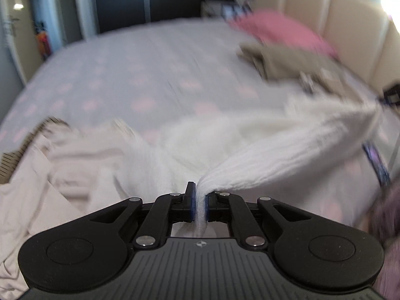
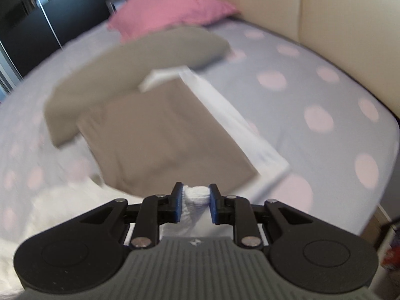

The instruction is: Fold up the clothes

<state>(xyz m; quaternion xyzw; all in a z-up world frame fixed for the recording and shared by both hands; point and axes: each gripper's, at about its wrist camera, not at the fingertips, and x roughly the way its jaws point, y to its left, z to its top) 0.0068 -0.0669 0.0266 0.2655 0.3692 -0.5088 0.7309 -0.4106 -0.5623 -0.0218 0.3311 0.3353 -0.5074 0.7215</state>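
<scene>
Claws (image 1: 198, 200) (image 2: 194, 200) pinch white garment (image 1: 287, 142).

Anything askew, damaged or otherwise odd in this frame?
Nothing damaged or spilled. The white knit garment is stretched between the left gripper and right gripper, both shut on bunched fabric. A loose pale garment lies crumpled at left. Motion blur hides finer detail.

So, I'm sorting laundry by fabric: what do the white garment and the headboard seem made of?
White garment: looks like soft ribbed knit, perhaps wool or cotton, matte and fuzzy, with fine parallel ribs. Headboard: smooth cream padded panels with a slight sheen, probably leather or faux leather.
</scene>
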